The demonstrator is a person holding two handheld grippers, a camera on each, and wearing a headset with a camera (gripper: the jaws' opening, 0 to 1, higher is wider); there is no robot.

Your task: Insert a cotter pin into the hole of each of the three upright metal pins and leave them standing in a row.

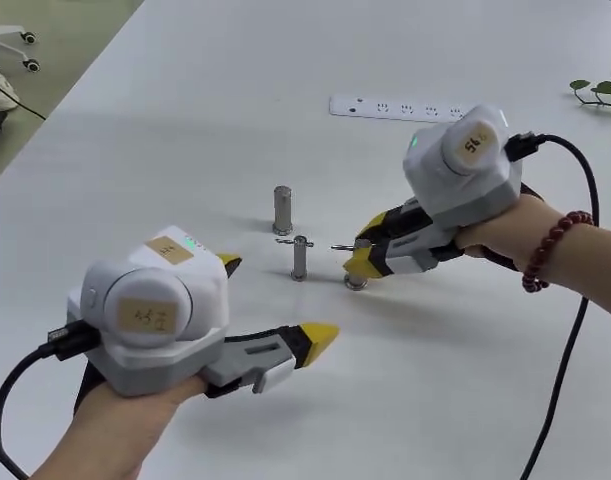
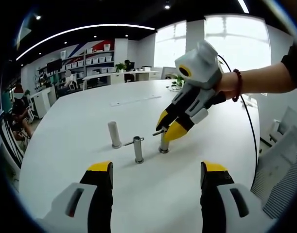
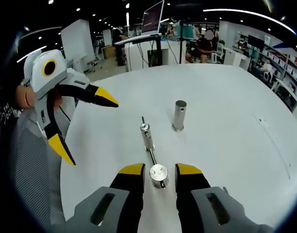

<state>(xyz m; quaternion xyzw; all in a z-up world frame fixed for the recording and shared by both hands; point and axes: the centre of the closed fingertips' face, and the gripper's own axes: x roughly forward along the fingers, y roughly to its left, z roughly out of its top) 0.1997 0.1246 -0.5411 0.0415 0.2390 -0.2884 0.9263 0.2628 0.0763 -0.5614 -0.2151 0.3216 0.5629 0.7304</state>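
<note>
Three short metal pins stand in a row on the white table (image 1: 185, 130). The far pin (image 1: 283, 210) (image 3: 179, 115) is bare. A cotter pin (image 1: 291, 241) crosses the top of the middle pin (image 1: 300, 258) (image 2: 138, 149). The near pin (image 1: 356, 282) (image 3: 159, 175) stands between the narrow jaws of my right gripper (image 1: 363, 245) (image 2: 166, 125), which is shut on a second cotter pin (image 1: 341, 246) (image 3: 152, 156) at that pin's top. Its straight end pokes out toward the middle pin. My left gripper (image 1: 275, 300) (image 2: 155, 167) hovers open and holds nothing, a short way in front of the row.
A white power strip (image 1: 395, 107) lies at the back of the table. A small green plant (image 1: 605, 92) sits at the far right edge. A black cable (image 1: 575, 330) hangs from the right gripper. People sit at desks in the distance.
</note>
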